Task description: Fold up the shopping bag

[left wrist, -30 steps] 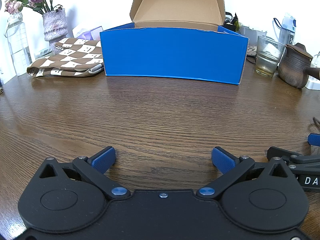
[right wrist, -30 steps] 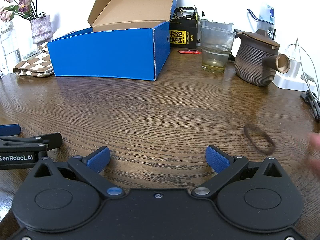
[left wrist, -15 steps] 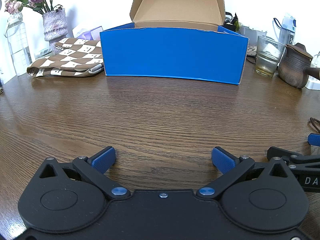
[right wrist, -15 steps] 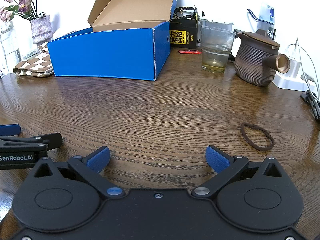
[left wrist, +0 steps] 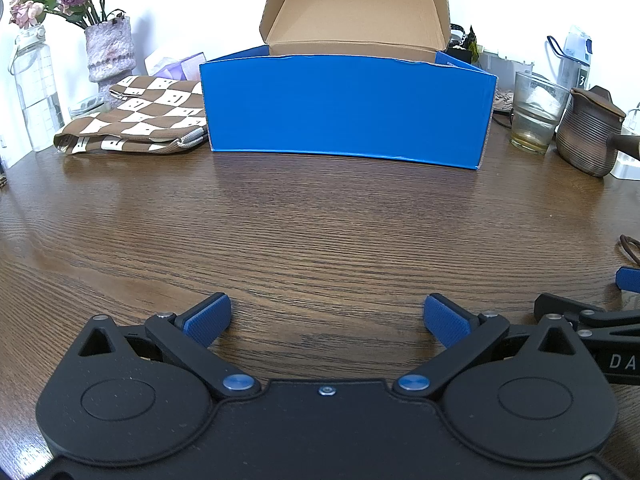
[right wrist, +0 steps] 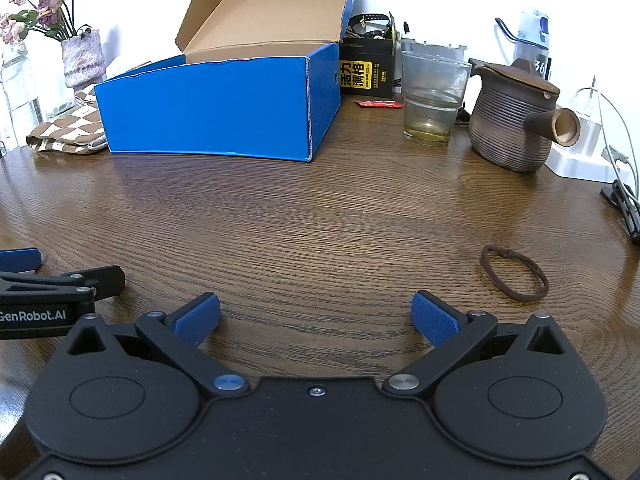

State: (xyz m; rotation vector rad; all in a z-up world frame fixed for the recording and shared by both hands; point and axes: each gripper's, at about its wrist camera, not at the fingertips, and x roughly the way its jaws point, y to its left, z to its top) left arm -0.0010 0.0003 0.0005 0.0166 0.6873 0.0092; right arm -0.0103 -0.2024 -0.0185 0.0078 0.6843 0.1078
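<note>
Blue-padded and spread wide with nothing between their fingers, the left gripper (left wrist: 327,316) and right gripper (right wrist: 315,314) sit side by side low over a wooden table (left wrist: 320,232). The shopping bag (left wrist: 136,120), brown-and-cream checked cloth, lies flattened at the left gripper's eleven o'clock, touching the open blue box (left wrist: 344,112) at twelve. It looks light, limp and easily bunched; an outer corner or hem seems the surest place to pinch. A hair tie (right wrist: 514,273) lies at the right gripper's two o'clock.

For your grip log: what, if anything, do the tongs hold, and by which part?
Nothing. The left tongs and right tongs are both open over bare table; the bag lies untouched beside the box.
</note>
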